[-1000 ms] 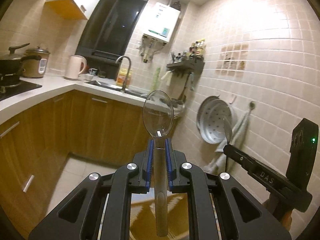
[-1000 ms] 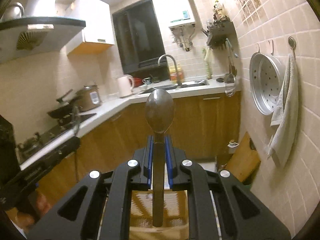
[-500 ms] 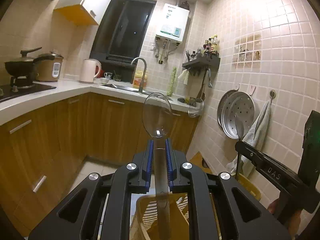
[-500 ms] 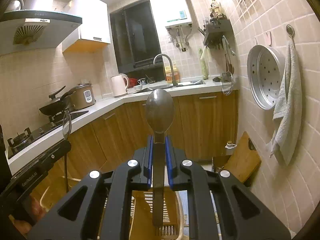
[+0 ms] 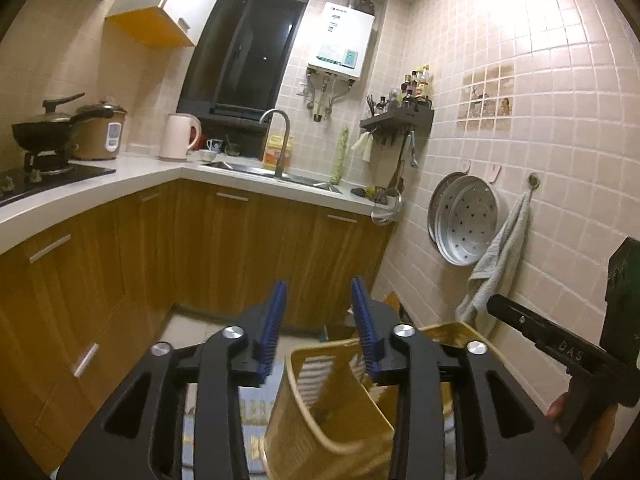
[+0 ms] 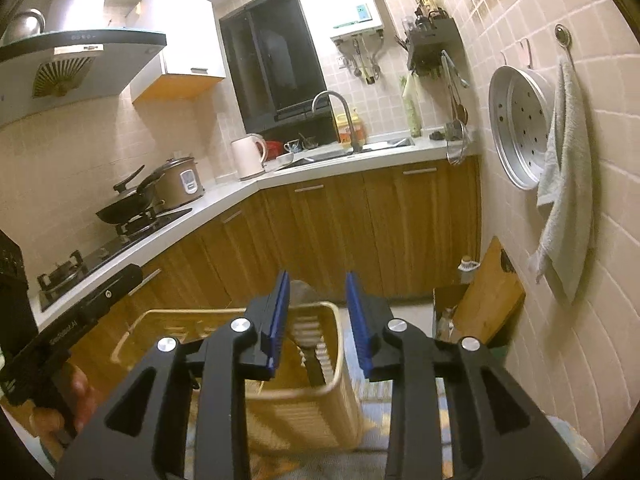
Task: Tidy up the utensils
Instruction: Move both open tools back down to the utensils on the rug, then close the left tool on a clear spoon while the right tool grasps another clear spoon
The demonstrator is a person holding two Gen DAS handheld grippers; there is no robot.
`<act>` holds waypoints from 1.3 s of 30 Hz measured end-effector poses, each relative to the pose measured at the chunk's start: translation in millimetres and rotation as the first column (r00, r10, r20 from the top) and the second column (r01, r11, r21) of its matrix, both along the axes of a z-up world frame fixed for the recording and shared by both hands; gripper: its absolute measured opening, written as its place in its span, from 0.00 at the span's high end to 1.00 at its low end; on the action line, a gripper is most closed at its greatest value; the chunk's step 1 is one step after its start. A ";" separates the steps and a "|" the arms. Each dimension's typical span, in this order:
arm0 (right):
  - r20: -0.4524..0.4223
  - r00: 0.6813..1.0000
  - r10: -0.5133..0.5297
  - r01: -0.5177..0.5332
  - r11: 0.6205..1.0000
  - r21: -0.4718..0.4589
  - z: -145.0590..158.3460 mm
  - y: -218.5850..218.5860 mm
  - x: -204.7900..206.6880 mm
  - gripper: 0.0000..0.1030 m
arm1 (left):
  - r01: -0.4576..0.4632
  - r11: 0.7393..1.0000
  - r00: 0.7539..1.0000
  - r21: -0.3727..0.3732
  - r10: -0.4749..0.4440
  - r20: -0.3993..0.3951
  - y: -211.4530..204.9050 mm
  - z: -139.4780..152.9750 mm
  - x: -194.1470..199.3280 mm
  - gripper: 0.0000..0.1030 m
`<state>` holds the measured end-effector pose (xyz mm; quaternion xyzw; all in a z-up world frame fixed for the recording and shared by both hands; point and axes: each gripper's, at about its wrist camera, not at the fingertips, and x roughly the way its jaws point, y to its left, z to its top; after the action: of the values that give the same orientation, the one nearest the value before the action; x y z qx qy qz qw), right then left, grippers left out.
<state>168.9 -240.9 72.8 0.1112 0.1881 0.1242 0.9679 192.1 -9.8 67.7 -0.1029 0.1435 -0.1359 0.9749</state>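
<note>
— Both spoons have left the tools since half a second ago, haven't they?

— Yes. Left tool (image 5: 320, 320) stands released, its blue pads spread apart with nothing between them, and the right tool (image 6: 316, 312) is spread the same way.

— Where is the holder?

— Directly below both. From the left wrist, the yellow slatted utensil basket (image 5: 320, 412) sits under the right-hand pad, blurred. From the right wrist the same basket (image 6: 304, 412) lies beneath the gap between the pads.

— And the spoons?

— One spoon (image 6: 302, 294) shows from the right wrist: its rounded bowl pokes up above the basket's far rim, between the pads, while its dark handle runs down inside the basket toward the near side. Long axis roughly upright, bowl end up. Touching neither pad. I cannot make out the other spoon in the blurred basket.

— Anything else nearby?

— A wooden cutting board (image 6: 490, 292) leans against the tiled wall at right, under a hanging towel (image 6: 566, 184).
</note>
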 end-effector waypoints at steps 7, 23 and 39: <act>-0.112 0.994 0.008 -0.014 0.999 -0.051 16.3 -8.6 -55.4 0.55 | 0.042 0.998 0.984 0.053 -0.033 -0.174 22.1 15.8 -39.0 0.57; -0.668 0.739 0.086 -0.100 0.995 0.018 -89.3 -4.2 -99.8 0.64 | 0.155 0.988 0.664 0.005 -0.101 -0.741 55.8 -111.7 -109.6 0.63; -0.766 0.642 0.035 -0.155 0.984 -0.084 -129.8 26.1 -87.0 0.70 | 0.196 0.973 0.638 0.118 -0.035 -0.769 41.4 -122.8 -117.4 0.69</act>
<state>81.9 -214.9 -57.0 0.0739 0.5908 0.1031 0.7967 74.7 31.6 -55.1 -0.0472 0.5587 -0.1280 0.8180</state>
